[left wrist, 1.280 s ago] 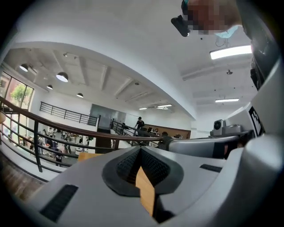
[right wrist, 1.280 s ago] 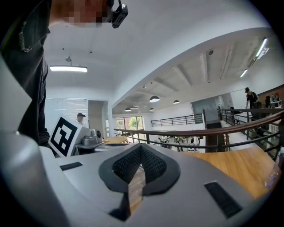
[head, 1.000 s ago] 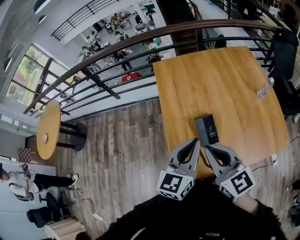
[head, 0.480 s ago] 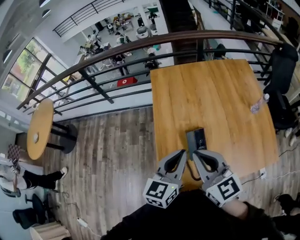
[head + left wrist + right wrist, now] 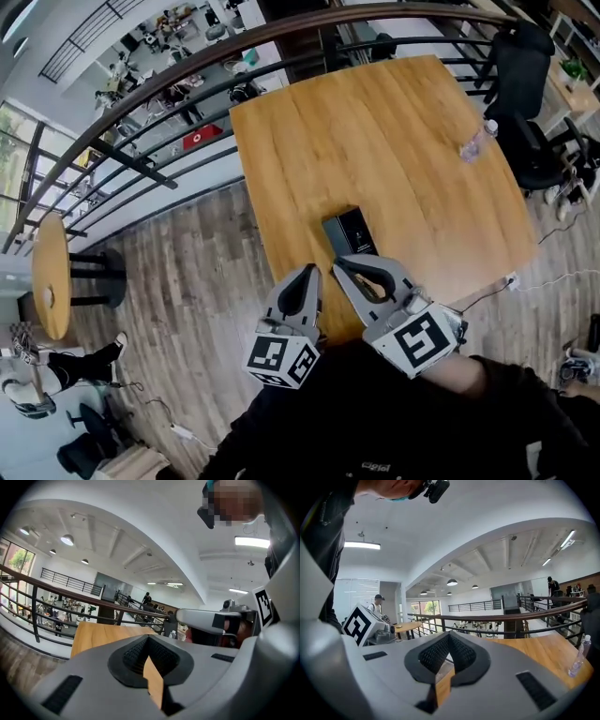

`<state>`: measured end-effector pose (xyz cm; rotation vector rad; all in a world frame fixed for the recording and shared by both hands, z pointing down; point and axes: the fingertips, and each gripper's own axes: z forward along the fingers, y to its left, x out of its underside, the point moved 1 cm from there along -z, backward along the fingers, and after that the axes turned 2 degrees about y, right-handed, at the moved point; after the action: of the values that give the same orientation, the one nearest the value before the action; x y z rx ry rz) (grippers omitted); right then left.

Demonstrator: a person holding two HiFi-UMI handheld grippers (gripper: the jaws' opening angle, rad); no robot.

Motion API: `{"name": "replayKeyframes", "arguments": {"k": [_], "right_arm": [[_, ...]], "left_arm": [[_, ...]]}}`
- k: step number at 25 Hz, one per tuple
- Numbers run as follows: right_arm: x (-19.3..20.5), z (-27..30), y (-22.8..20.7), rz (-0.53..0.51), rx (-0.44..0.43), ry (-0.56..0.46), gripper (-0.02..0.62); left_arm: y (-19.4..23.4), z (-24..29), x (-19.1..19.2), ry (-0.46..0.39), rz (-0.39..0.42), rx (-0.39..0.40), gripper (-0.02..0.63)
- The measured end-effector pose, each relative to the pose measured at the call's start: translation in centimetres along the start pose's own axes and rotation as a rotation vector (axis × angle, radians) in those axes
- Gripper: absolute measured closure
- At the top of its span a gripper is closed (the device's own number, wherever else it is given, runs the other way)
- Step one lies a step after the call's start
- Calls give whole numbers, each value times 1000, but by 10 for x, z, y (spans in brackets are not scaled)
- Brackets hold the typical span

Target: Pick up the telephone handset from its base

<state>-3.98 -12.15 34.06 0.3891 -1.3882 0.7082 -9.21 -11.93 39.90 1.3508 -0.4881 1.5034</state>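
black telephone (image 5: 349, 232) flat on wooden table (image 5: 403, 131), near its front edge — handset and base read as one dark block, print on it too small to read. left gripper (image 5: 308, 274) jaws pressed together, empty, short of phone. right gripper (image 5: 343, 265) jaws likewise together, empty — tip just beside phone's near end.

wooden table (image 5: 394, 141) bears a black telephone (image 5: 349, 232) and a bottle (image 5: 476, 142).

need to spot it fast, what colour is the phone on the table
The phone is black, clearest in the head view.
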Motion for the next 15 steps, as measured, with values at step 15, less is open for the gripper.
{"name": "replayKeyframes", "arguments": {"k": [15], "right_arm": [[25,8,-17,44,-27,57,578]], "left_arm": [[9,40,46,180,-58,37,603]]}}
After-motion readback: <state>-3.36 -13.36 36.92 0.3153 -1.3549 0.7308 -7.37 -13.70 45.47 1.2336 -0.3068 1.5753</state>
